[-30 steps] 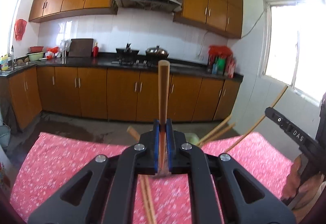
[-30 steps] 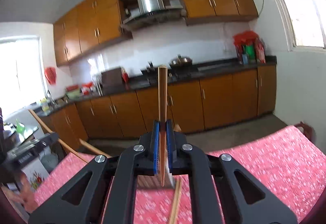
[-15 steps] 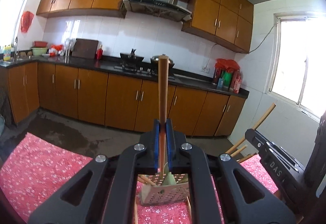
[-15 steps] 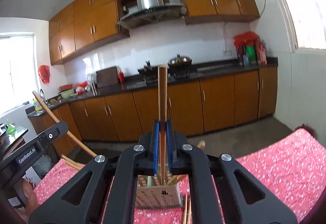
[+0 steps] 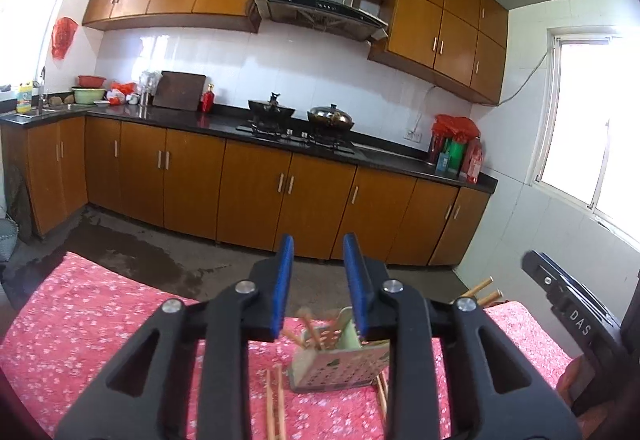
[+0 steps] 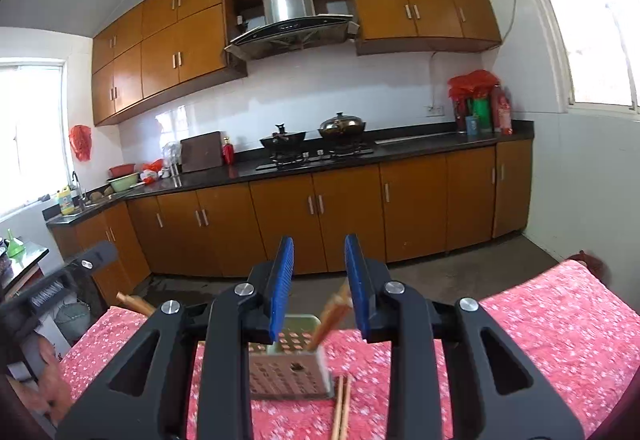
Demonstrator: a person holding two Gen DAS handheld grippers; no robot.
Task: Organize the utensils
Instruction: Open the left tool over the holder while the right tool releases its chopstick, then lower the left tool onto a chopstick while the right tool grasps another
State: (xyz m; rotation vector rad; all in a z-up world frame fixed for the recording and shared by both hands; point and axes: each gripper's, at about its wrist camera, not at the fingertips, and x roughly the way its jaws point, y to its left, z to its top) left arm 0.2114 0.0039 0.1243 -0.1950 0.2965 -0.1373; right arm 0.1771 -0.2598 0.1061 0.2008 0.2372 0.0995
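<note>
A perforated metal utensil holder [image 5: 340,364] stands on the red floral tablecloth [image 5: 80,328], with several wooden chopsticks [image 5: 310,326] leaning inside it. My left gripper [image 5: 319,286] is open and empty just above and in front of the holder. In the right wrist view the holder [image 6: 290,366] also shows, with chopsticks [image 6: 330,316] sticking out. My right gripper [image 6: 319,286] is open and empty above it. Loose chopsticks [image 5: 275,404] lie on the cloth beside the holder, and a pair [image 6: 341,406] shows in the right wrist view.
The other gripper shows at the right edge of the left wrist view [image 5: 576,312] and at the left edge of the right wrist view [image 6: 52,292]. Beyond the table are a bare floor, brown cabinets [image 5: 256,191] and a dark counter with pots [image 6: 340,127].
Both grippers held a chopstick upright and shut; both have opened and the chopsticks have dropped into the holder. The views rose and the holder came into sight.
</note>
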